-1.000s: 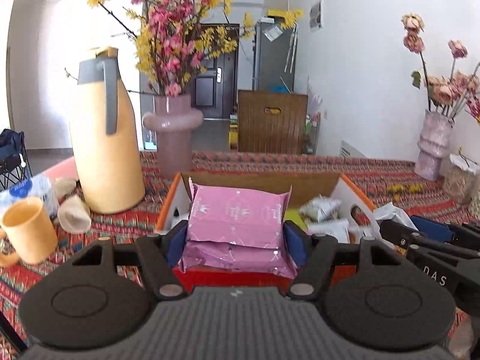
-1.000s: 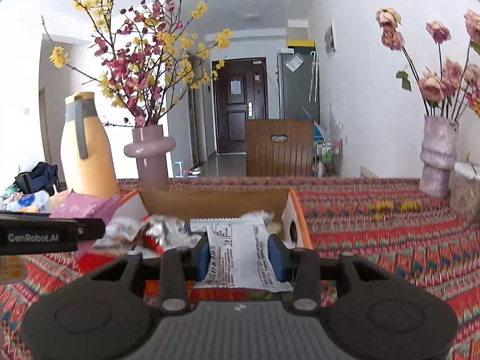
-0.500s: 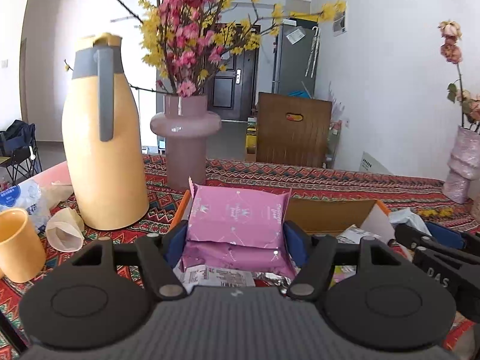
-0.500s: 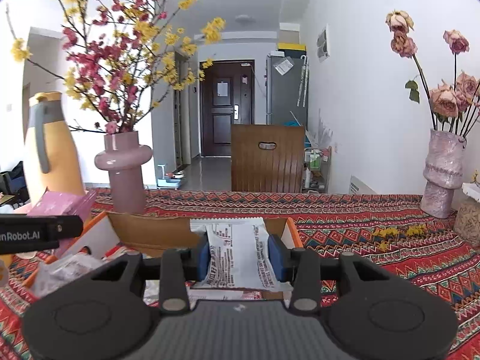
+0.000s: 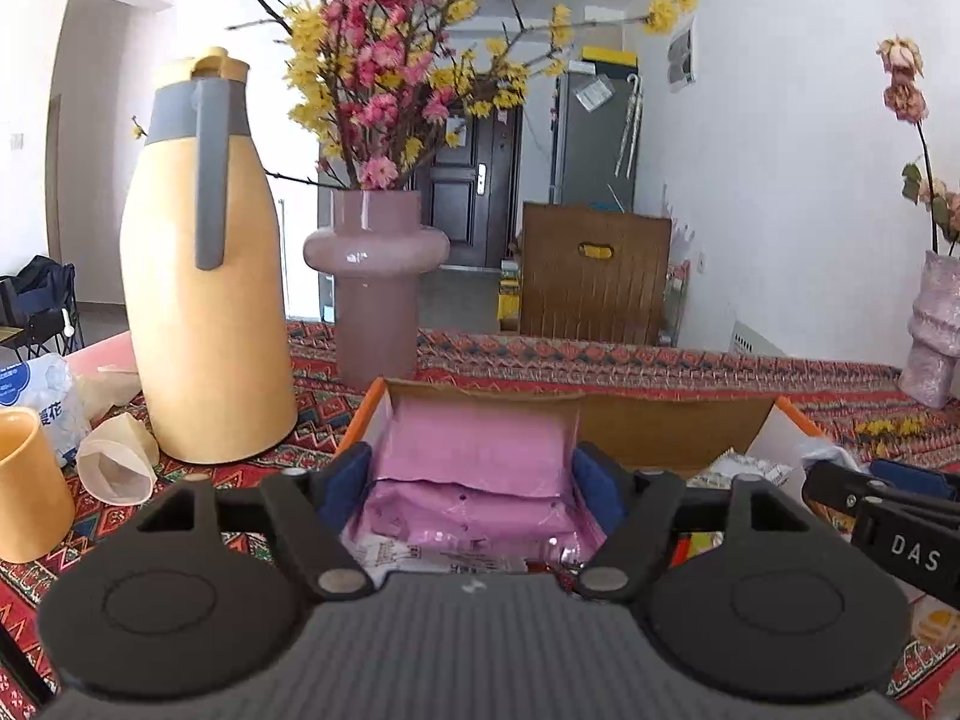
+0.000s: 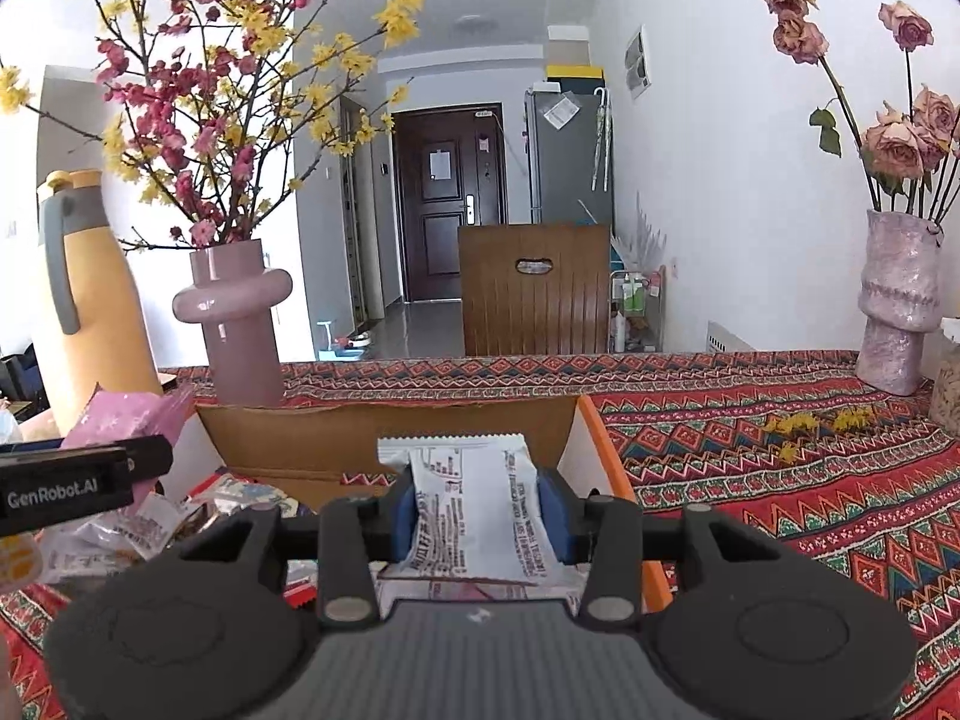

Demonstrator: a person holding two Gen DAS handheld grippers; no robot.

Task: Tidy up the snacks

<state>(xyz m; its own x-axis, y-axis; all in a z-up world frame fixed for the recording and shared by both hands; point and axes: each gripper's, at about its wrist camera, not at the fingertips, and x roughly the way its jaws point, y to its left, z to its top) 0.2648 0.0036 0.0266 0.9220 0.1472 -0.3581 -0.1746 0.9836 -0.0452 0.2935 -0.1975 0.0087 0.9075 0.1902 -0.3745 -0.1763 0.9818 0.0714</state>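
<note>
An open cardboard box (image 5: 672,420) with orange edges lies on the table, with several snack packets in it. My left gripper (image 5: 470,480) hangs over the box's left end and its jaws are opening. The pink packet (image 5: 474,462) sits loose between the blue pads, sagging onto the packets below. My right gripper (image 6: 478,516) is over the right end of the box (image 6: 384,432). Its jaws are opening too, but the pads still touch the edges of an upright white snack packet (image 6: 474,504). Each gripper's fingers show at the edge of the other's view.
Left of the box stand a tall yellow jug (image 5: 204,276), a pink vase (image 5: 375,288) of blossom branches, a yellow mug (image 5: 24,486) and a tipped paper cup (image 5: 114,468). A vase of dried roses (image 6: 897,306) stands at the far right on the patterned tablecloth (image 6: 780,468).
Both grippers have moved forward and lower over the box. The left jaws have widened and the pink packet has slipped down between them. The white packet stays between the right pads.
</note>
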